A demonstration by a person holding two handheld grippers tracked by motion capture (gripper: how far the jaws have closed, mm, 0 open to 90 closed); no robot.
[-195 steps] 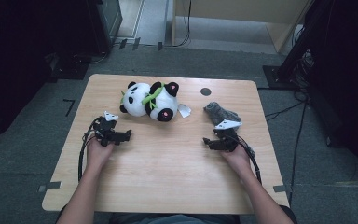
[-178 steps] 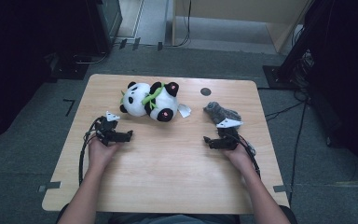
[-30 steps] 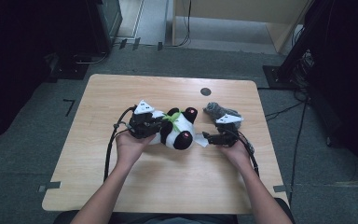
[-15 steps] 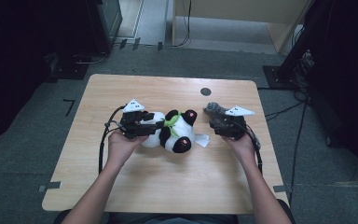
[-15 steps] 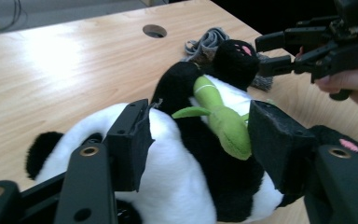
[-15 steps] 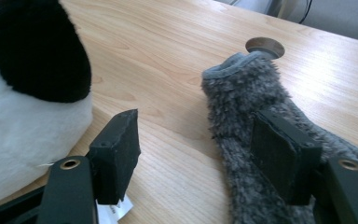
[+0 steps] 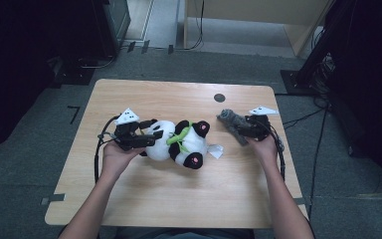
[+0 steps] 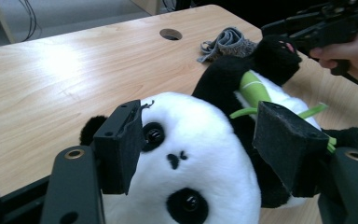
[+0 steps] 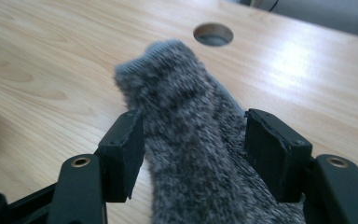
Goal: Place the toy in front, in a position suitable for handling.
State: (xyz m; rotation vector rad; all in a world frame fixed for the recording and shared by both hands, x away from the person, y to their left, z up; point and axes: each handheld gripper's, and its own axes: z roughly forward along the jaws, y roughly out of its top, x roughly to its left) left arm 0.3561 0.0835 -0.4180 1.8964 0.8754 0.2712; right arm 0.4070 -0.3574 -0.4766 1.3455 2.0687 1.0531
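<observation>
Right gripper (image 9: 193,154) is straddling the grey knit sock (image 9: 200,154), which lies flat on the right side of the wooden table (image 7: 144,196), just this side of the round cable hole (image 9: 213,34). Its jaws have just been closing, with the sock between them. The left pad looks about touching the fabric and the right one has a sliver of gap, so I'd call it not gripped yet.

Left gripper (image 8: 209,149) sits around the head of the panda plush (image 8: 200,172), which is lying on its back mid-table with a green bamboo sprig (image 8: 254,88) on its chest. Those jaws have just been opening and stand about halfway, pads off the fur.

If it were me doing the pinch: push the right gripper a bit lower so the pads bite the whole thickness of the sock, not just the fuzz. Squeeze fully before lifting, since knit slips. Keep the left gripper clear of the panda so it doesn't drag.
</observation>
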